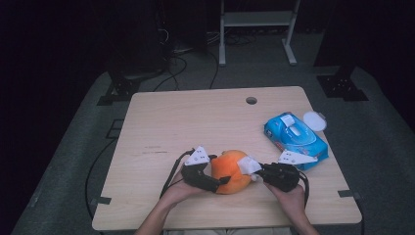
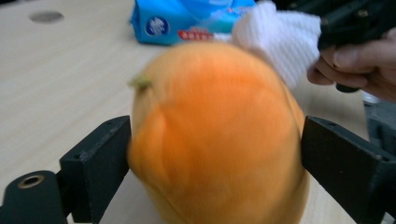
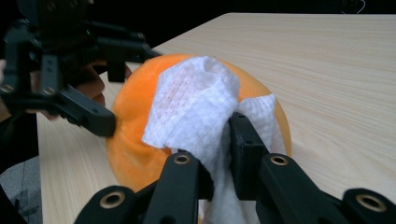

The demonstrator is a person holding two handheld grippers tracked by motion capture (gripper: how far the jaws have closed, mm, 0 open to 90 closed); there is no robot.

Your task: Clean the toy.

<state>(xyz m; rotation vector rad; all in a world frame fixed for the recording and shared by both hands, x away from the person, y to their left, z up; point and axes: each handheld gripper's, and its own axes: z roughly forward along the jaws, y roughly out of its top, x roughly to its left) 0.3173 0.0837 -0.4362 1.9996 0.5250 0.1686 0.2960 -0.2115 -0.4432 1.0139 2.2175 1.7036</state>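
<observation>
An orange plush fruit point(image 1: 230, 171) sits near the table's front edge, between both hands. My left gripper point(image 1: 215, 185) is shut on it, one jaw on each side of the orange plush fruit point(image 2: 215, 135). A short green stem point(image 2: 140, 83) shows at its upper left. My right gripper point(image 1: 255, 174) is shut on a white wipe point(image 3: 196, 107), which is pressed against the orange plush fruit point(image 3: 130, 140). In the left gripper view, the white wipe point(image 2: 280, 39) lies on the toy's far top, in front of the person's hand point(image 2: 359, 65).
A blue pack of wet wipes point(image 1: 295, 138) lies at the table's right side, and its white round lid point(image 1: 314, 120) lies just beyond. A cable hole point(image 1: 251, 100) is at the far edge. The left half of the table point(image 1: 156, 132) is bare wood.
</observation>
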